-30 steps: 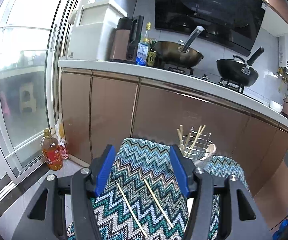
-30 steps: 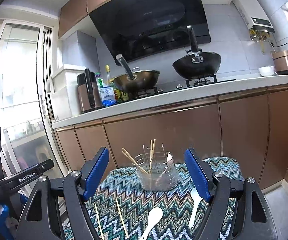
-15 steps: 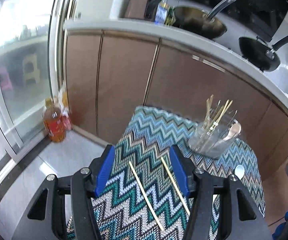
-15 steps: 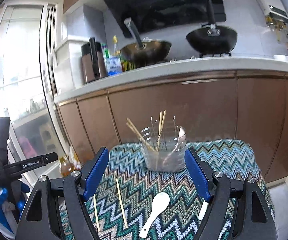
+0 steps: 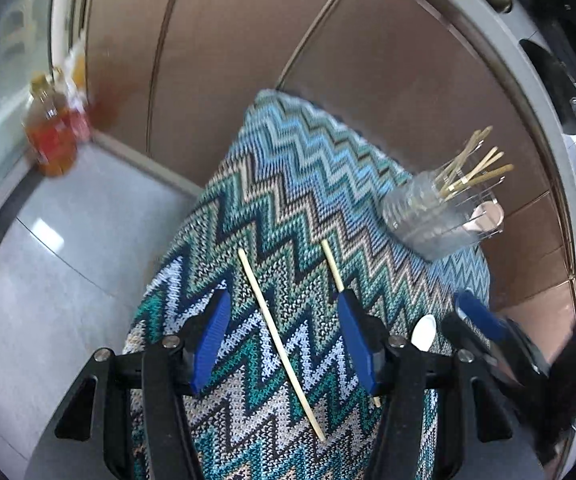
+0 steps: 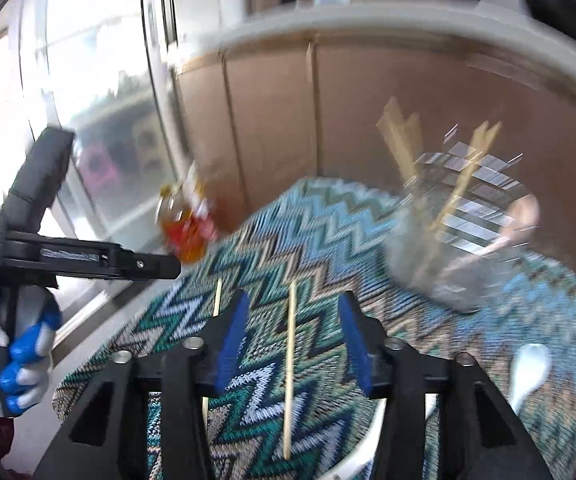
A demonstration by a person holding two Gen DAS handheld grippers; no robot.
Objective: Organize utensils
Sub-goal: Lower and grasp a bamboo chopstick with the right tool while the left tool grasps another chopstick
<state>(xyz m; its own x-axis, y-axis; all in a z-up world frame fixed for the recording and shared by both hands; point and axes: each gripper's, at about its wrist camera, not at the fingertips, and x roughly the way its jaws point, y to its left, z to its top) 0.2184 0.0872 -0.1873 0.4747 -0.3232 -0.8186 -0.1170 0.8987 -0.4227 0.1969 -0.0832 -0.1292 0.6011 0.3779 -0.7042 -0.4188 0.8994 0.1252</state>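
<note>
Left wrist view: left gripper [image 5: 280, 340], blue-padded fingers [image 5: 210, 340] spread wide, holding nothing, poised over a zigzag-patterned cloth [image 5: 288, 200] in teal, blue and white. One wooden chopstick [image 5: 280, 346] lies loose on the cloth in the gap between the fingers, touching neither pad. A second chopstick [image 5: 332, 266] lies just to its right, its near end hidden behind the right-hand finger. Clear utensil holder [image 5: 440, 216] stands at the far right part of the cloth, with several chopsticks upright in it and what may be a spoon; the plastic blurs the contents. White spoon [image 5: 424, 332] lies on the cloth to the right of the gripper. Right gripper [image 5: 484, 332] enters at the right edge, blurred. Amber bottle [image 5: 50, 140] stands on the grey floor [image 5: 68, 260] by the brown cabinet fronts [image 5: 368, 60].

Right wrist view, heavily motion-blurred: right gripper [image 6: 292, 340], fingers parted, empty, over the same cloth [image 6: 328, 240]. Chopstick [image 6: 290, 372] lies between the fingers, clear of both. Second chopstick [image 6: 217, 300] lies to the left, partly behind the left-hand finger. Utensil holder [image 6: 456, 240] at far right of the cloth. White spoon [image 6: 530, 368] lies near the right edge. Left gripper [image 6: 88, 258] is seen side-on at left, held by a blue-and-white gloved hand [image 6: 20, 368].
</note>
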